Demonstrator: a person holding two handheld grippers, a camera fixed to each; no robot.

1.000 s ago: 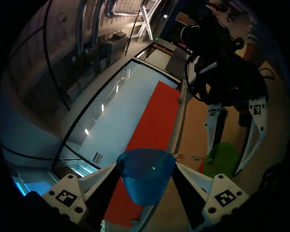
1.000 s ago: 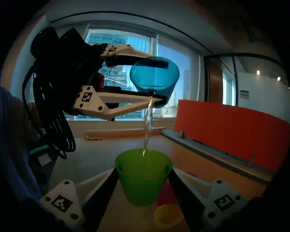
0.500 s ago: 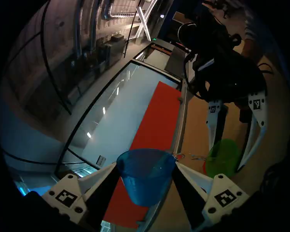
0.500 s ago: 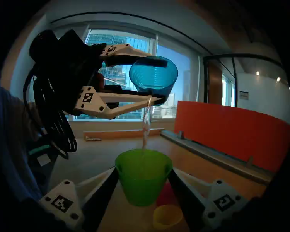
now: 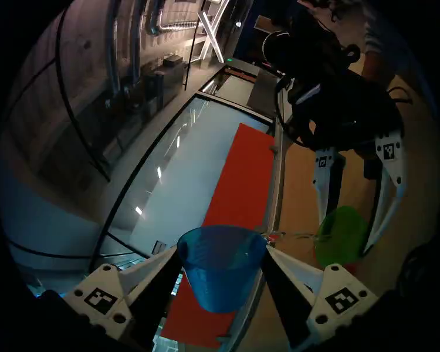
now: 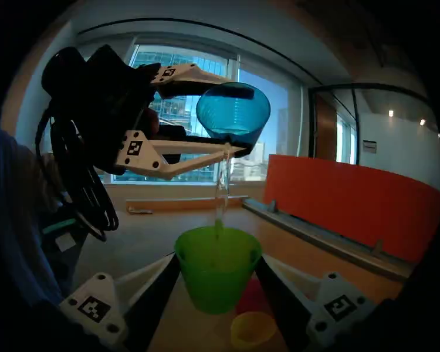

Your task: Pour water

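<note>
Shifted only slightly since a second ago, our left gripper (image 6: 230, 117) stays closed on the tilted blue cup (image 6: 233, 114), held high on the far side. We see a thin stream of water (image 6: 222, 188) falling from it into the green cup (image 6: 217, 273) directly below. Our right gripper (image 6: 217, 258) pinches that cup between both fingers.
</note>
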